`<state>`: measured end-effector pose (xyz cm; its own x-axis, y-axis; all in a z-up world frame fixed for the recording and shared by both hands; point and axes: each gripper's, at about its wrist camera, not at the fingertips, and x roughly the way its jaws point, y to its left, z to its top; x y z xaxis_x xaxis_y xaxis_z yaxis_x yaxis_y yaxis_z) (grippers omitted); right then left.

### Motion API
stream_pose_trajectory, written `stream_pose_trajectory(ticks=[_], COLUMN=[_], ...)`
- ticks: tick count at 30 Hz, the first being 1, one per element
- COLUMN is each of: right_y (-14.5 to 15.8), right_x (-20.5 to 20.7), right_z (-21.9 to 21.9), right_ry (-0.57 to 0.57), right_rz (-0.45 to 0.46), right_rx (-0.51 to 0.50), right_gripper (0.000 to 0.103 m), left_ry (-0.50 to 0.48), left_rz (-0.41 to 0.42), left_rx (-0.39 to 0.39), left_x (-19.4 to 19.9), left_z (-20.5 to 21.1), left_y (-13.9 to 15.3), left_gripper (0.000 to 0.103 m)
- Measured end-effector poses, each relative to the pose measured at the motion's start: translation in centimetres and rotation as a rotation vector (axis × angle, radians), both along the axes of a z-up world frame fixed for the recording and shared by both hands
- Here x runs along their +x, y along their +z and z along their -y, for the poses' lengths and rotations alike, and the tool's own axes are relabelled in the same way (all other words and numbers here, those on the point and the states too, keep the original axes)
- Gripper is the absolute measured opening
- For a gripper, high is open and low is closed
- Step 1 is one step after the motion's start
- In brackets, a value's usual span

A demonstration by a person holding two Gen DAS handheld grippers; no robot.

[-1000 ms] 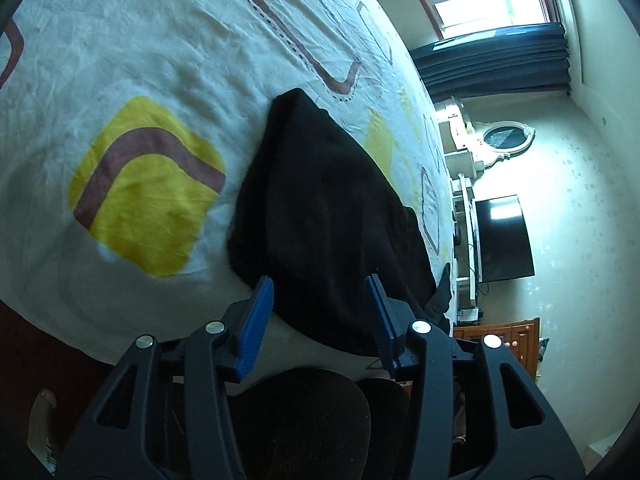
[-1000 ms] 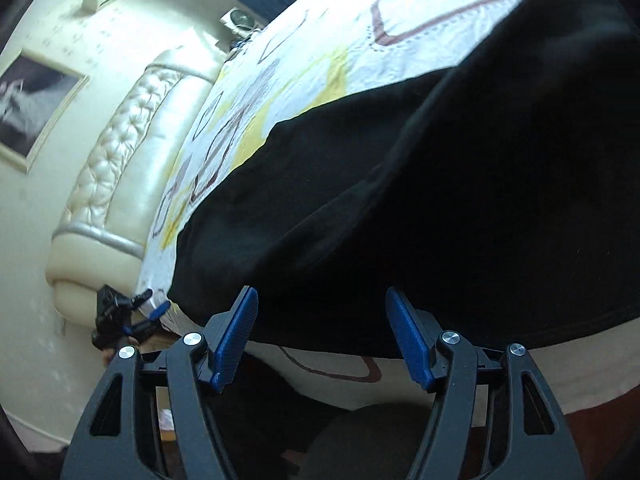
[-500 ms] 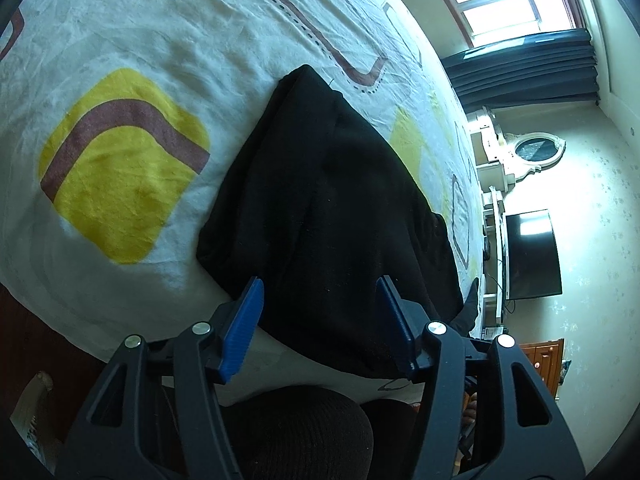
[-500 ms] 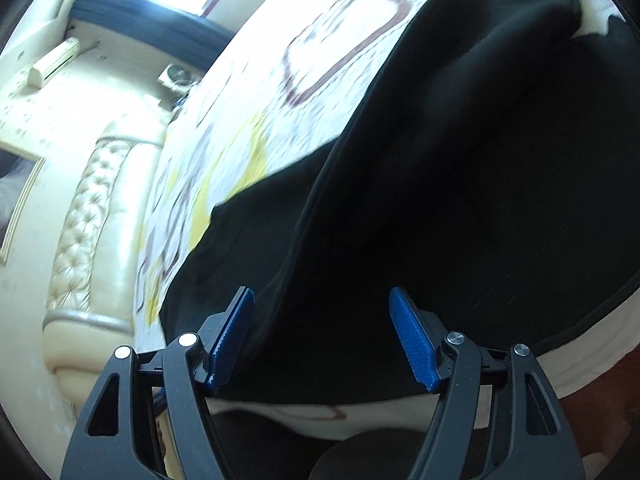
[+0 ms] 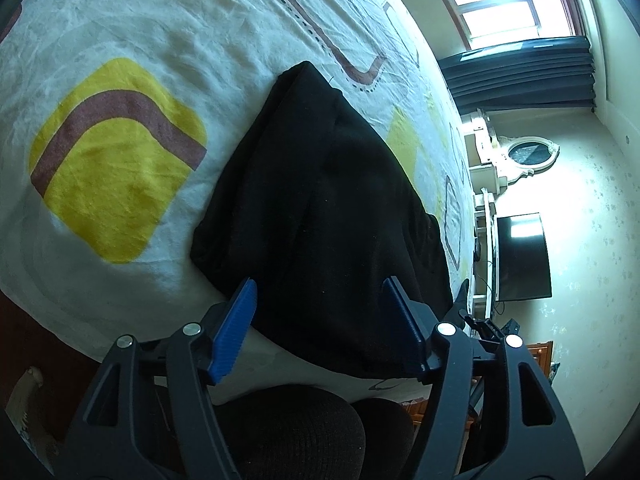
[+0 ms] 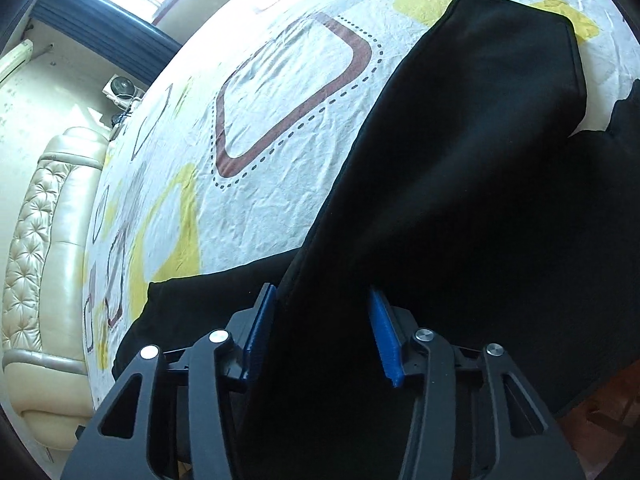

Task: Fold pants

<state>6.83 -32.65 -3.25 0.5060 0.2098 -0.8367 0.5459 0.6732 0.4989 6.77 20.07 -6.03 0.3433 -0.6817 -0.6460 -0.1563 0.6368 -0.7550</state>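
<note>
The black pants (image 5: 320, 200) lie on a white bed sheet (image 5: 160, 40) with yellow and brown shapes. My left gripper (image 5: 324, 320) is open and empty, hovering over the near edge of the pants. In the right wrist view the pants (image 6: 460, 200) fill the right half, with one doubled leg running away to the upper right. My right gripper (image 6: 324, 328) is open, and a thick fold of the black fabric lies between its blue pads (image 6: 384, 336). The fabric hides what is under it.
A padded cream headboard (image 6: 40, 240) stands at the left of the right wrist view. A window with dark curtains (image 5: 520, 68), a dresser with an oval mirror (image 5: 532, 152) and a dark TV (image 5: 520, 256) stand beyond the bed's far end. The bed's near edge (image 5: 100, 340) is just below my left gripper.
My right gripper moved forward over the pants, so a fold of fabric now sits between its open fingers. My left gripper shifted only slightly and stayed open.
</note>
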Motion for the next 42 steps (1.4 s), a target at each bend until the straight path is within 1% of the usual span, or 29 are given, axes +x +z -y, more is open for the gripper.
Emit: stream_pose_trajectory(ticks=[1,3,6,8,9,14,15,16,17,18,19,21,23,24,26,27,29,30,32,34,37,38,39,40,41,42], right_y=[0.1,0.5,1.3,2.1,2.3,-0.4,-0.7,-0.7,-0.4,0.0,0.3,1.2,1.8,1.9,1.1,0.2,-1.6,-2.5,-3.8,-4.6,-4.3,-4.1,-3.9,-3.8,-3.9,-3.7], right_x=[0.1,0.1,-1.4,-1.7,-0.8,1.5,1.9,2.0,1.8,1.5,0.7,-1.4,-4.2,-5.9,-8.1,-9.1,-10.3,-10.8,-11.2,-11.7,-11.6,-11.5,-11.3,-11.4,-11.4,-11.2], right_z=[-0.2,-0.2,1.0,0.8,1.9,1.8,1.9,2.0,2.1,2.5,2.8,3.3,3.4,3.4,3.6,3.8,4.0,4.0,4.2,4.4,4.2,4.1,3.9,3.7,3.6,3.4], right_ry=[0.004,-0.012,-0.065,-0.080,-0.075,-0.067,-0.063,-0.059,-0.059,-0.069,-0.077,-0.094,-0.118,-0.131,-0.151,-0.161,-0.191,-0.205,-0.228,-0.251,-0.239,-0.227,-0.215,-0.223,-0.233,-0.233], right_rz=[-0.004,-0.002,0.051,0.089,0.097,0.044,0.039,0.035,0.046,0.074,0.101,0.158,0.204,0.213,0.204,0.187,0.155,0.141,0.124,0.128,0.137,0.145,0.156,0.167,0.177,0.185], right_rx=[-0.008,0.015,0.065,0.083,0.088,0.115,0.115,0.111,0.111,0.123,0.132,0.150,0.164,0.168,0.188,0.209,0.232,0.238,0.262,0.307,0.295,0.295,0.312,0.328,0.341,0.351], right_gripper=[0.039,0.039,0.040,0.040,0.041,0.040,0.036,0.022,0.016,0.014,0.012,0.012,0.011,0.011,0.012,0.012,0.011,0.011,0.011,0.010,0.010,0.011,0.012,0.018,0.024,0.038], left_ry=[0.002,0.005,0.008,0.013,0.015,0.017,0.019,0.021,0.022,0.020,0.019,0.021,0.022,0.021,0.029,0.036,0.038,0.027,-0.003,-0.026,-0.080,-0.102,-0.119,-0.127,-0.131,-0.130], left_rz=[-0.002,-0.007,-0.012,-0.016,-0.017,-0.018,-0.019,-0.020,-0.022,-0.023,-0.023,-0.027,-0.029,-0.028,-0.027,-0.022,-0.021,-0.020,-0.040,-0.059,-0.071,-0.067,-0.064,-0.066,-0.073,-0.084], left_rx=[-0.003,-0.011,-0.023,-0.032,-0.035,-0.038,-0.039,-0.041,-0.042,-0.043,-0.045,-0.053,-0.055,-0.053,-0.043,-0.030,0.041,0.057,0.035,-0.015,-0.060,-0.056,-0.037,-0.028,-0.037,-0.044], left_x=[0.1,0.2,0.2,0.2,0.2,0.1,0.0,0.0,0.0,0.0,0.0,0.0,-0.1,0.0,-0.2,-0.4,-1.2,-1.6,-2.6,-3.4,-3.8,-3.7,-3.6,-3.4,-3.2,-3.0], left_z=[0.1,-0.1,-0.3,-0.5,-0.6,-0.8,-0.8,-0.9,-0.9,-1.0,-0.9,-1.1,-1.2,-1.2,-1.3,-1.2,-0.6,0.0,1.5,3.1,6.3,7.4,8.4,9.2,9.9,10.4], left_y=[0.0,0.0,0.0,-0.1,-0.2,-0.2,-0.3,-0.3,-0.2,-0.2,-0.2,-0.3,-0.3,-0.3,-0.1,0.2,0.9,1.3,1.8,2.2,2.4,2.3,2.2,2.0,1.7,1.3], left_gripper=[0.065,0.065,0.065,0.065,0.065,0.065,0.065,0.065,0.065,0.065,0.065,0.065,0.065,0.065,0.065,0.065,0.065,0.065,0.065,0.065,0.065,0.066,0.066,0.066,0.066,0.066])
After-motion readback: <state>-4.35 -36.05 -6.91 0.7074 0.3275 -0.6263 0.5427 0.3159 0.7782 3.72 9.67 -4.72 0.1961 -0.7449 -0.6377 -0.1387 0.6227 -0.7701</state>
